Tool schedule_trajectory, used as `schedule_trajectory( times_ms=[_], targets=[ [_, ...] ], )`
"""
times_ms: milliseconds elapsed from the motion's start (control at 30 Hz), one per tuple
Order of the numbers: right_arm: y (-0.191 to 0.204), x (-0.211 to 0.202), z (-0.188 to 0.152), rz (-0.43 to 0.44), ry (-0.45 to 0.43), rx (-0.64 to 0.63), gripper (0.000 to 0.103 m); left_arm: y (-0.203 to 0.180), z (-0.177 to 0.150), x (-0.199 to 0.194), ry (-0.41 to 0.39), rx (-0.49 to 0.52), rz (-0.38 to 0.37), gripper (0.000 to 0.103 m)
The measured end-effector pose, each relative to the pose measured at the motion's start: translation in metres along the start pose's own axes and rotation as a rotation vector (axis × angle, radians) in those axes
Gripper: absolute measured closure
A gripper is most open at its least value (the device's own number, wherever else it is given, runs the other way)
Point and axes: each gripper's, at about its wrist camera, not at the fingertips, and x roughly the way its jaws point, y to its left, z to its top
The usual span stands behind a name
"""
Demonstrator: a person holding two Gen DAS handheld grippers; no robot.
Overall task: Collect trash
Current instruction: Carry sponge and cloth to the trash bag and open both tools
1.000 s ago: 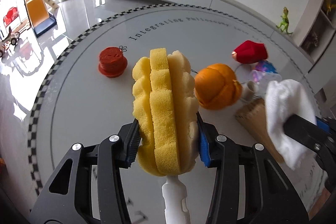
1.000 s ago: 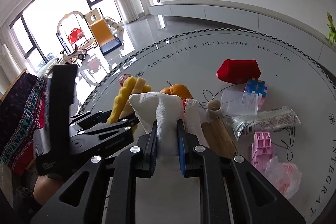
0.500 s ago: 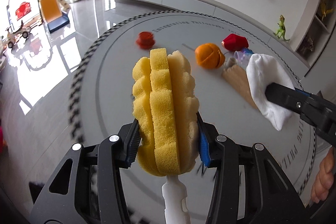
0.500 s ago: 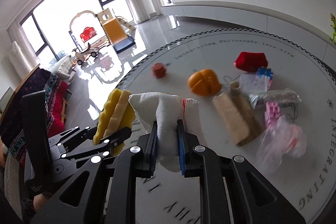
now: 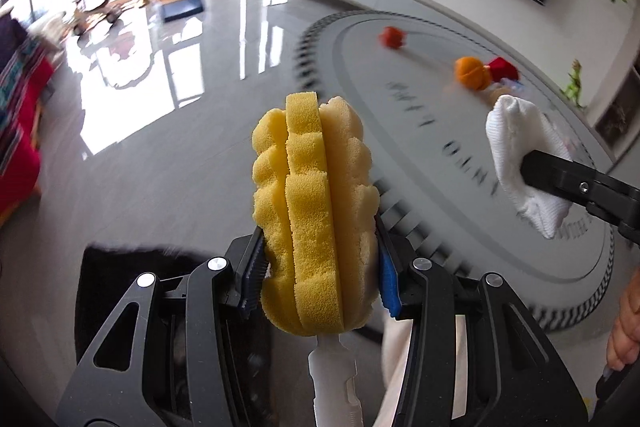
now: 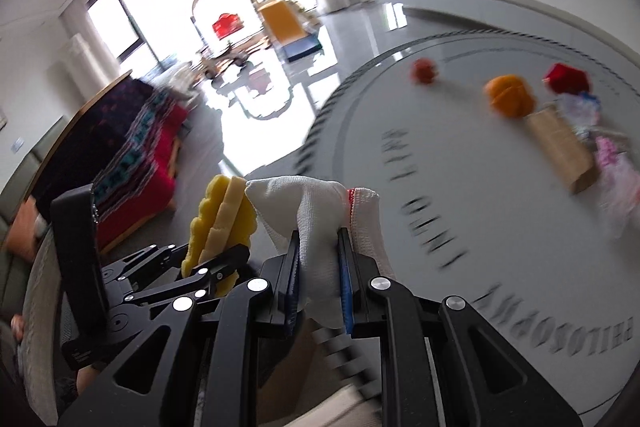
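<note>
Both grippers carry trash off the round table's [image 5: 460, 131] edge: my left gripper [image 5: 320, 269] clamped on the yellow sponge brush [image 5: 314, 211], my right gripper [image 6: 320, 271] pinching the white cloth [image 6: 316, 215], held high, I judge, for the bin.

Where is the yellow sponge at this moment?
The yellow sponge is clamped in the left gripper, beyond the round table's checkered edge; in the right wrist view it sits left of the white cloth.

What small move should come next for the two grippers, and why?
Probably carry both on toward a bin, which no view shows. The left gripper holds the yellow sponge, the right gripper the white cloth, both at the table edge.
</note>
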Motion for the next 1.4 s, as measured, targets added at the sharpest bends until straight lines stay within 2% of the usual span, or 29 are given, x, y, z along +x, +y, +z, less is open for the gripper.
schedule_trajectory(
  times_ms=[267, 500, 667, 700, 733, 767, 800, 900, 1167, 1400],
  targets=[
    [0.075, 0.044, -0.031, 0.097, 0.128, -0.116, 0.085, 0.062, -0.059, -0.036, -0.007, -0.143, 0.096, 0.057],
    [0.135, 0.094, -0.061, 0.181, 0.291, -0.174, 0.085, 0.104, -0.1, -0.063, 0.002, -0.226, 0.19, 0.057],
    [0.166, 0.118, -0.079, 0.199, 0.373, -0.207, 0.085, 0.123, -0.122, -0.08, -0.003, -0.257, 0.237, 0.056],
    [0.173, 0.123, -0.082, 0.201, 0.396, -0.217, 0.074, 0.125, -0.124, -0.082, -0.007, -0.258, 0.237, 0.054],
    [0.176, 0.126, -0.083, 0.196, 0.408, -0.217, 0.05, 0.126, -0.126, -0.084, -0.006, -0.256, 0.235, 0.048],
    [0.178, 0.127, -0.084, 0.188, 0.401, -0.206, 0.041, 0.126, -0.126, -0.085, -0.009, -0.259, 0.254, 0.018],
    [0.177, 0.124, -0.085, 0.192, 0.391, -0.201, 0.038, 0.129, -0.129, -0.088, -0.021, -0.264, 0.276, 0.006],
    [0.178, 0.12, -0.083, 0.194, 0.374, -0.197, 0.038, 0.131, -0.129, -0.094, -0.049, -0.27, 0.276, 0.006],
    [0.157, 0.109, -0.072, 0.205, 0.349, -0.141, 0.038, 0.125, -0.126, -0.093, -0.041, -0.248, 0.262, 0.006],
    [0.136, 0.084, -0.057, 0.193, 0.265, -0.133, 0.038, 0.108, -0.108, -0.081, -0.027, -0.214, 0.217, 0.006]
  ],
)
